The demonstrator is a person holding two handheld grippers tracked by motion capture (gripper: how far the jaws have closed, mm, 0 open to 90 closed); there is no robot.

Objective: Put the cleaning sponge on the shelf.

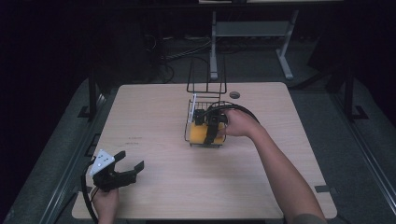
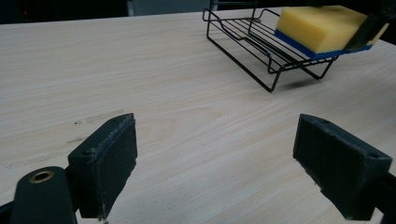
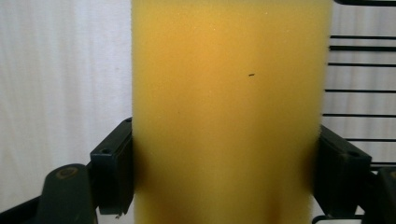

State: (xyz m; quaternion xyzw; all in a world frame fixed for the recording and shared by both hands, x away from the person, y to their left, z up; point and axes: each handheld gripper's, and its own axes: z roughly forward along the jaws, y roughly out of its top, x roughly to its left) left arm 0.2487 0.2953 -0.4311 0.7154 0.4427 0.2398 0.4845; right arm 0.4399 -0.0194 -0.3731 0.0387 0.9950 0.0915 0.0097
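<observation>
Right gripper (image 1: 211, 127) is clamped on both sides of the yellow sponge (image 3: 226, 112) over the black wire rack (image 2: 261, 46), while the left gripper (image 1: 126, 168) sits wide open, holding nothing, well apart from it on the wooden table (image 1: 159, 140).

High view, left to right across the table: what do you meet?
Left tool, open → sponge in the wire rack → right tool shut on the sponge → the hand that holds that tool.
</observation>
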